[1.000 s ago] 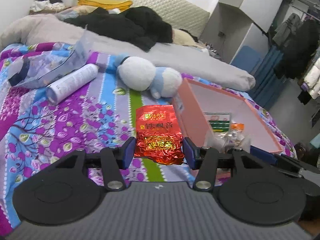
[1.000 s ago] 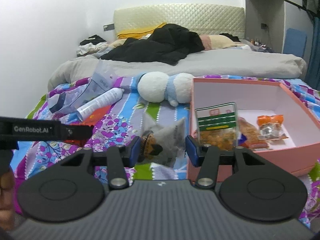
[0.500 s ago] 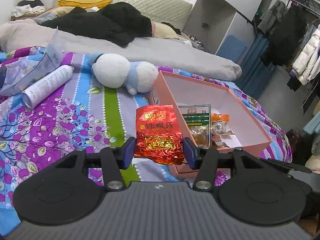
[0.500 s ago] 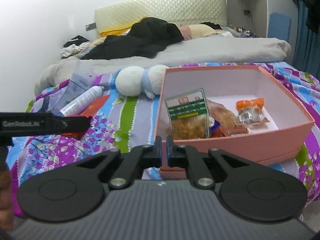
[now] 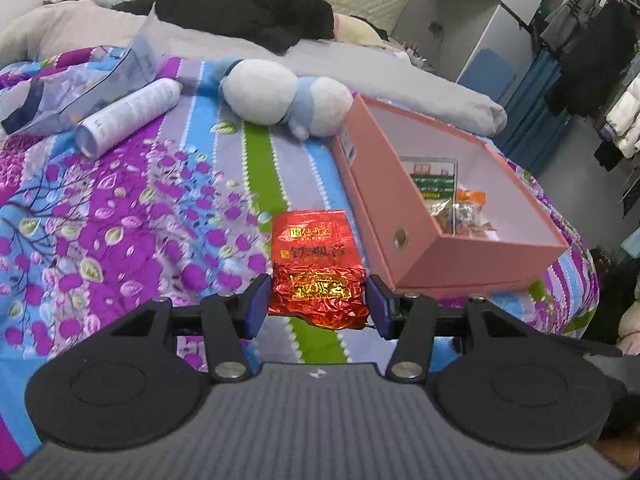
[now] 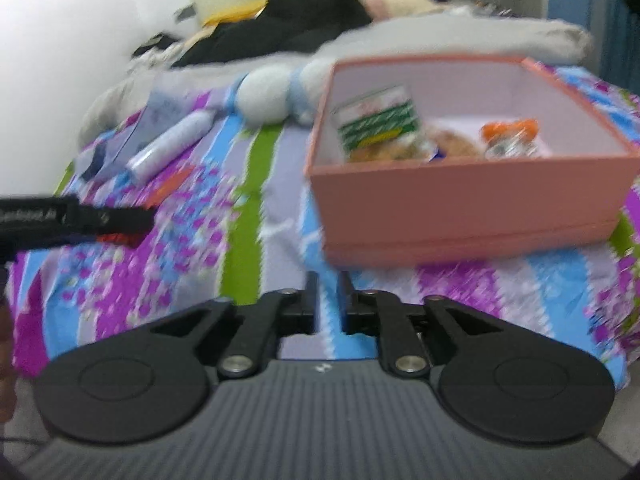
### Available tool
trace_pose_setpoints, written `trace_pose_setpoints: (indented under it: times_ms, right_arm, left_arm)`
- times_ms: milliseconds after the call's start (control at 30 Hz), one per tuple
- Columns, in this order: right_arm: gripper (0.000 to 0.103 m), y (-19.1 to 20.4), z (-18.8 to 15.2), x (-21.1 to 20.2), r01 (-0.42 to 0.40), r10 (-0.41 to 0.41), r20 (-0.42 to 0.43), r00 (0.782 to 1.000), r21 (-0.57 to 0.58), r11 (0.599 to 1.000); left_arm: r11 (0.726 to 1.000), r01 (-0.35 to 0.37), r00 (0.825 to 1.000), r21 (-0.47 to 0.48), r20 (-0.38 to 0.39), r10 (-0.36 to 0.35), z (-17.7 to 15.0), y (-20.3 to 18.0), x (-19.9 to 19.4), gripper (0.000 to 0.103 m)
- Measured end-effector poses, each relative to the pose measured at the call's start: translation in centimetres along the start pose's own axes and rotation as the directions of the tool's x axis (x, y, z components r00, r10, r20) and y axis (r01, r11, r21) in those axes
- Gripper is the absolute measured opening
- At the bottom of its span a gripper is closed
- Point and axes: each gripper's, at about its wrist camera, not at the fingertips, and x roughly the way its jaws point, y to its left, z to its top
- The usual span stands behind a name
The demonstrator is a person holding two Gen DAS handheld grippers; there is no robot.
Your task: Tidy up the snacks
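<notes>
Red foil packet, printed with gold characters 铁观音, is clamped between both blue pads of the left gripper, above the floral bedspread just beside the pink box. Right gripper holds nothing; its fingers stand slightly apart. Box contents include a green-labelled snack pack, text unreadable.

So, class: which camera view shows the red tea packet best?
Left wrist view: the tea packet sits sharp and central between the left claw's fingers. The blurred right wrist view shows only a red sliver under that claw.
</notes>
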Motion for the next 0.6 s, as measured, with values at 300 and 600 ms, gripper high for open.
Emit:
trace_pose_setpoints:
  times_ms: [300, 600]
  right_arm:
    - [0.068, 3.6, -4.7, 2.5, -0.208, 0.157, -0.304, 0.94, -0.142, 0.968]
    - [0.067, 4.1, -8.6, 8.0, -0.241, 0.125, -0.606, 0.785, -0.113, 0.964]
  left_arm:
    - [0.999, -0.032, 0.999, -0.043, -0.028, 0.031, -2.0, 2.0, -0.3, 0.057]
    - [0.995, -0.033, 0.999, -0.098, -0.015, 0.032, -2.9, 3.6, -1.0, 0.057]
